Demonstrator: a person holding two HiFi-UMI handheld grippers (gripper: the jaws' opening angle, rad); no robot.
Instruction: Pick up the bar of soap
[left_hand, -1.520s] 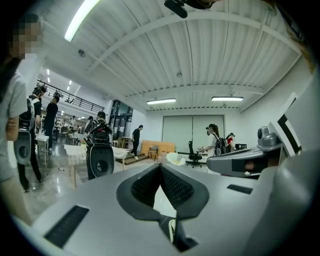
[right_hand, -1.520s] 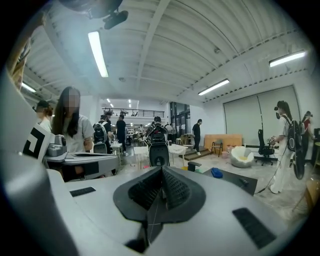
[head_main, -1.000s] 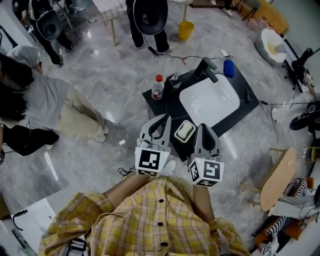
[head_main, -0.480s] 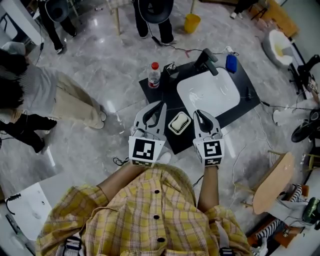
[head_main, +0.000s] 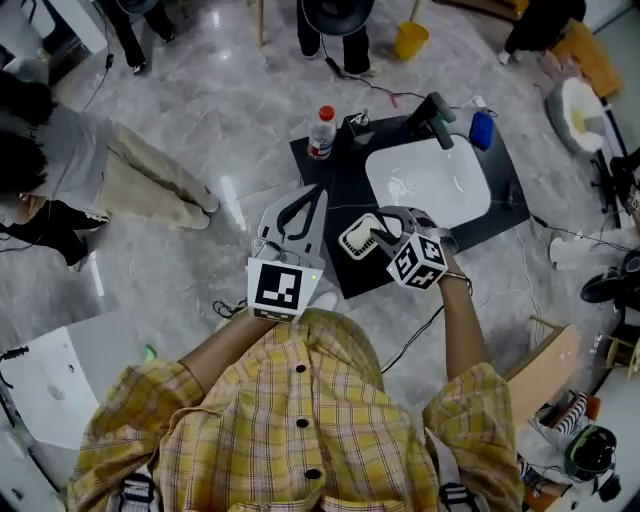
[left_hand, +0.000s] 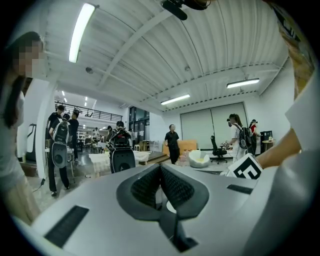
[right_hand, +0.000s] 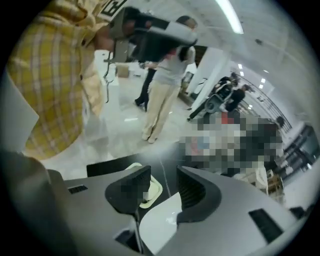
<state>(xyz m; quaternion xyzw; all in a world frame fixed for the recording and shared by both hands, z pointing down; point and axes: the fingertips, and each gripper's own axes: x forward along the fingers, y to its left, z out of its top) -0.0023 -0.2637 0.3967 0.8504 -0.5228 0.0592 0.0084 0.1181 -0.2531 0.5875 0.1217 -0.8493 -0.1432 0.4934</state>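
Note:
The bar of soap (head_main: 358, 240) lies in a pale rounded dish on the black counter (head_main: 340, 180), left of the white basin. My right gripper (head_main: 379, 232) is turned sideways, pointing left at the dish from close by. Its jaws are opening and nothing is between them. In the right gripper view the dish (right_hand: 150, 192) shows just past the left jaw, below my right gripper (right_hand: 165, 175). My left gripper (head_main: 300, 214) hovers left of the dish with its jaws shut and empty. In the left gripper view my left gripper (left_hand: 160, 172) faces the room.
A white sink basin (head_main: 428, 182) with a dark faucet (head_main: 437, 108) fills the counter's right half. A red-capped bottle (head_main: 321, 132) stands at its far left corner, a blue object (head_main: 482, 130) at the far right. People stand around on the grey floor; a yellow bucket (head_main: 410, 40) sits beyond.
My right gripper has swung round to point left at the soap dish, and its jaws have come apart. The left gripper has stayed shut in about the same place.

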